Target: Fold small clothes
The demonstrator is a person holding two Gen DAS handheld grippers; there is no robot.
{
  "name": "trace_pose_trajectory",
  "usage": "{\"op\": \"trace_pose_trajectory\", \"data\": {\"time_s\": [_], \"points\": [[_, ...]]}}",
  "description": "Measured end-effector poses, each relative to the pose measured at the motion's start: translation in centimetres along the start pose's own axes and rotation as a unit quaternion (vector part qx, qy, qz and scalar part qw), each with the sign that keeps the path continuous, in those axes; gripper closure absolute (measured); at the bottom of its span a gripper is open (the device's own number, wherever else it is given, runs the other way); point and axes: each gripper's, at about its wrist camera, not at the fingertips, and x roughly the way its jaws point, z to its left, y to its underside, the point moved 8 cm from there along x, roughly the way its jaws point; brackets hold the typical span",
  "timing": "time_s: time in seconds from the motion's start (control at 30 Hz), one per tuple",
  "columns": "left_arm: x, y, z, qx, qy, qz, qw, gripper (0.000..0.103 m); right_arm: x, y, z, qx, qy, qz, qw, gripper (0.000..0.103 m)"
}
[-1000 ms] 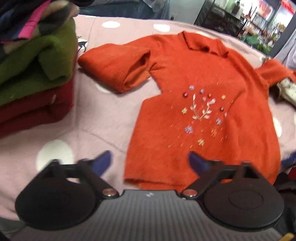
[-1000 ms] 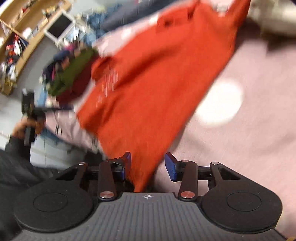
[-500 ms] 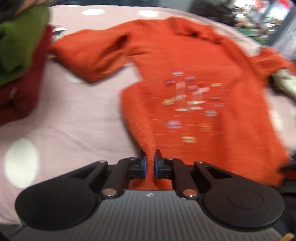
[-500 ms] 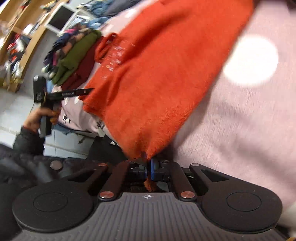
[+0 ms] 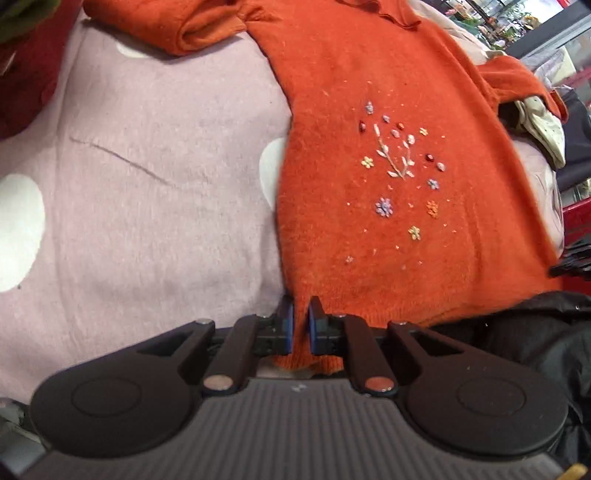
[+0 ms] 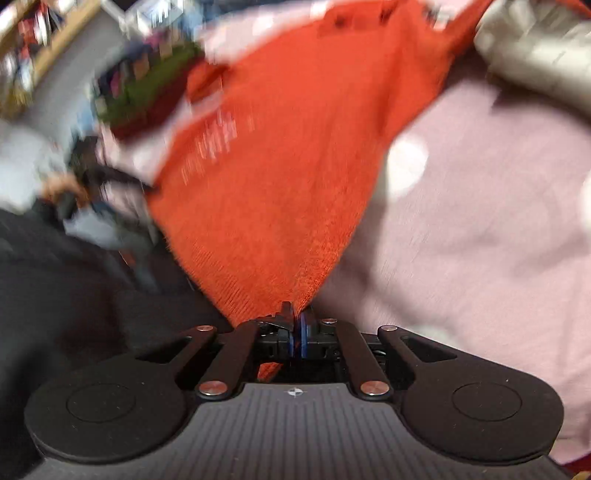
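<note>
Pink cloth with white dots covers the table, and on it we have the orange sweater spread front-up, its small stitched flowers showing. Our left gripper is clamped on the sweater's bottom hem at one corner; our right gripper is pinched on the other hem corner, where the knit rises taut from the jaws, though that view is blurred. We judge the sweater light, soft and stretchy, so it will sag and drag between the two grips; the ribbed hem is the firmest place to hold. Beyond the sweater's near sleeve sits a stack of folded clothes, dark red and green, close enough to catch that sleeve. Past the far sleeve lies a pale garment, touching it, which could snag the sweater.
</note>
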Motion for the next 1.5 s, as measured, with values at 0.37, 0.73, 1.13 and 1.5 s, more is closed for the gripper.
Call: {"op": "trace_pose_trajectory", "data": {"time_s": [0.37, 0.73, 1.13, 1.5], "points": [[-5.0, -2.7, 0.2, 0.056, -0.125, -0.029, 0.9901, 0.022, 1.6, 1.0, -1.9, 0.027, 0.029, 0.035, 0.999, 0.063], [-6.3, -13.2, -6.6, 0.020, -0.056, -0.229, 0.9717, 0.000, -5.9, -11.3, -6.1, 0.093, 0.111, -0.295, 0.945, 0.012], [5.0, -14.0, -16.0, 0.072, -0.007, -0.159, 0.9846, 0.000, 1.9, -17.8, -13.0, 0.237, 0.250, -0.380, 0.858, 0.017], [7.3, -13.0, -16.0, 0.056, 0.003, -0.127, 0.9903, 0.000, 3.6, -21.8, -15.8, 0.302, 0.145, -0.457, 0.824, 0.046]]}}
